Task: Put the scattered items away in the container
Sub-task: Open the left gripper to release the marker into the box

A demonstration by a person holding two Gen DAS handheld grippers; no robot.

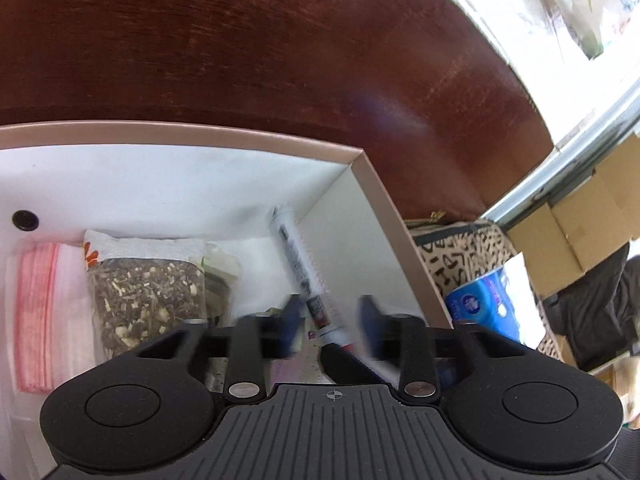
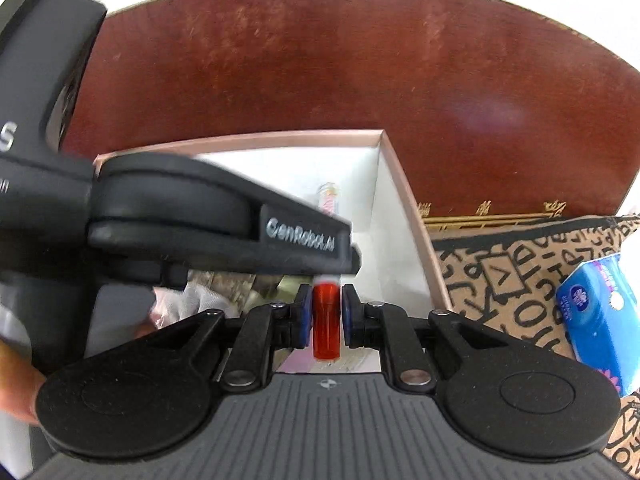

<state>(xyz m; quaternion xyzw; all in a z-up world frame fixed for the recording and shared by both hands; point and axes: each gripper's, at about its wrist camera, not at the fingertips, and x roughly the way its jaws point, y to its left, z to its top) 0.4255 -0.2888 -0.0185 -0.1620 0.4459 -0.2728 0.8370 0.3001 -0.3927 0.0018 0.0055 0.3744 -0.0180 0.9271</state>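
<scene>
Bare red-brown tabletop (image 1: 280,48) fills the upper frame in both views, beyond the box's far rim. In the left wrist view, the white-lined box (image 1: 394,216) holds, left to right, a pink-striped zip bag (image 1: 36,316), a dried-herb packet (image 1: 146,300) and a tube (image 1: 302,264) beside the right wall. The left gripper (image 1: 330,320) hangs spread wide above the tube's lower end, released. In the right wrist view, the right gripper (image 2: 326,312) is clenched on a red cap (image 2: 326,324) low over the box's right side.

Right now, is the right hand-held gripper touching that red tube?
Touching. The right wrist view shows the right hand-held gripper shut on the red tube, both blue pads pressed against its sides with no gap, above the box.
</scene>
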